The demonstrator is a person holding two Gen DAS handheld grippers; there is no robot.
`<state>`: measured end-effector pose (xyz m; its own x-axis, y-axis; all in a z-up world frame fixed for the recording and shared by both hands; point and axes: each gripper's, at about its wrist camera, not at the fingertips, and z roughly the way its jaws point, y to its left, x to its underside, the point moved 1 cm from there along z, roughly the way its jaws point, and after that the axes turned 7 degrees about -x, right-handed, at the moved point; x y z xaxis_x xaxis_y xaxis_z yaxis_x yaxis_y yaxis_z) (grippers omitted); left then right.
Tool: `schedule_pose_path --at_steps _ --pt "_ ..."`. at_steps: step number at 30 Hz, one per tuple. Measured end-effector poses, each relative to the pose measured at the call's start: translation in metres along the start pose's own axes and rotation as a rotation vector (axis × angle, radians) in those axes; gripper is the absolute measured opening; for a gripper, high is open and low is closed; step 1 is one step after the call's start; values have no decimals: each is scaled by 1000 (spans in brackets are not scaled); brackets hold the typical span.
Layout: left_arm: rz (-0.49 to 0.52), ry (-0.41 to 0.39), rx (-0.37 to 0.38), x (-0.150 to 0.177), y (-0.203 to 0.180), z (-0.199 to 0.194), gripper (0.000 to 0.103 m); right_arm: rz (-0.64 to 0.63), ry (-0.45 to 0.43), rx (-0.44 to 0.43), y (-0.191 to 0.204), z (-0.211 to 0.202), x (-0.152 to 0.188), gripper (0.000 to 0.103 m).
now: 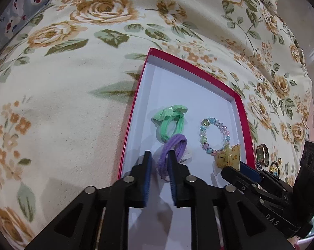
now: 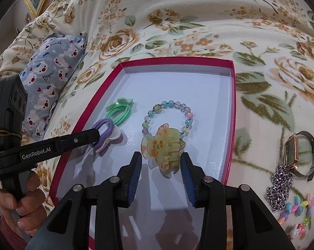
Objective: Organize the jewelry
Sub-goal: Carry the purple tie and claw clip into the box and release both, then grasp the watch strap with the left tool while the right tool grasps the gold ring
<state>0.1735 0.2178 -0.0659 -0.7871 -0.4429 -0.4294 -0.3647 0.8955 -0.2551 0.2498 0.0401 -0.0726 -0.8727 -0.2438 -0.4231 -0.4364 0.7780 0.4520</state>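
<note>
The left gripper (image 1: 160,160) has its ribbed blue pads parted a little around a purple hair tie (image 1: 173,152); the band loops around the right finger, and whether it is pinched cannot be told. The right gripper (image 2: 161,162) stands released, its pads flanking but clear of a glossy yellow floral claw clip (image 2: 163,152) on the box floor. Beyond lie a green bow hair tie (image 2: 119,110) and a translucent pastel bead bracelet (image 2: 169,116), all crowded in the near half of the shallow red-rimmed box (image 2: 233,104); its white far half is open. "GenRobot.AI" is printed on the left gripper's arm. On the fuzzy rose-print blanket (image 2: 261,41) right of the box rest a square-faced watch (image 2: 300,152) and a metal chain (image 2: 279,187).
</note>
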Motion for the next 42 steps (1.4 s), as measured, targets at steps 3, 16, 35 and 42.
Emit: schedule_pose_path --at_steps 3,16,35,42 --pt "1 -8 -4 2 0 -6 21 4 -11 -2 0 -6 0 44" --pt "18 -44 25 17 -6 -42 36 43 -104 -18 -6 -58 10 51" --pt "158 -19 94 39 -72 -47 40 154 -210 82 -60 -135 46 51" --pt "215 -5 109 39 -99 -38 40 203 -238 134 -87 -158 58 51"
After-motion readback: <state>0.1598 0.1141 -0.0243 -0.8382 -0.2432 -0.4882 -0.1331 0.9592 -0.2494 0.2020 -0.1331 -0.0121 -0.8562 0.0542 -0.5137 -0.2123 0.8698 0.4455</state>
